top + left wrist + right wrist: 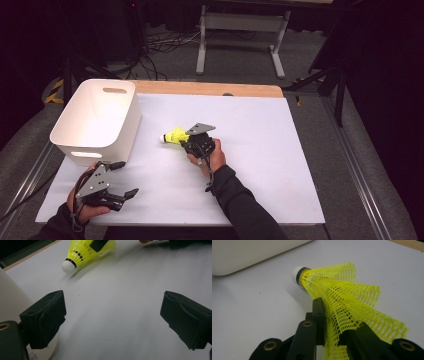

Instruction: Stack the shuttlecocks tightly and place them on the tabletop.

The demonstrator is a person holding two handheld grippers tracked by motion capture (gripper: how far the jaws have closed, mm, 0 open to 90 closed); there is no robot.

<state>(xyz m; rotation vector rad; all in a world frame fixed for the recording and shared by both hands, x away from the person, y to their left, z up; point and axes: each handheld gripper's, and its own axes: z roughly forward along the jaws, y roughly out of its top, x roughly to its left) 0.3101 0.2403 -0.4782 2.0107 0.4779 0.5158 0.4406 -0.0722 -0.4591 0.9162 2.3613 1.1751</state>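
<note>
- at the far left we have the white bin [97,120], our landmark, standing on the table [260,150] with its mouth open upward.
- just below the bin's near corner, the left gripper [121,178] hovers with its jaws spread wide and nothing between them; we keep it parked there, out of the way.
- to the right of the bin, near its long side, the yellow shuttlecock [174,136] sits low over the table, white cork pointing toward the bin.
- right of that again, the right gripper [332,322] has its jaws drawn in narrow on the mesh skirt, which puckers between them.
- to do the lift well, we judge we should hold that pinch as it is: the skirt is soft and may slip or crumple if squeezed harder.
- we then raise it clear of the bin's rim, carry it left with the cork leading, and let go only once it is over the opening.
</note>
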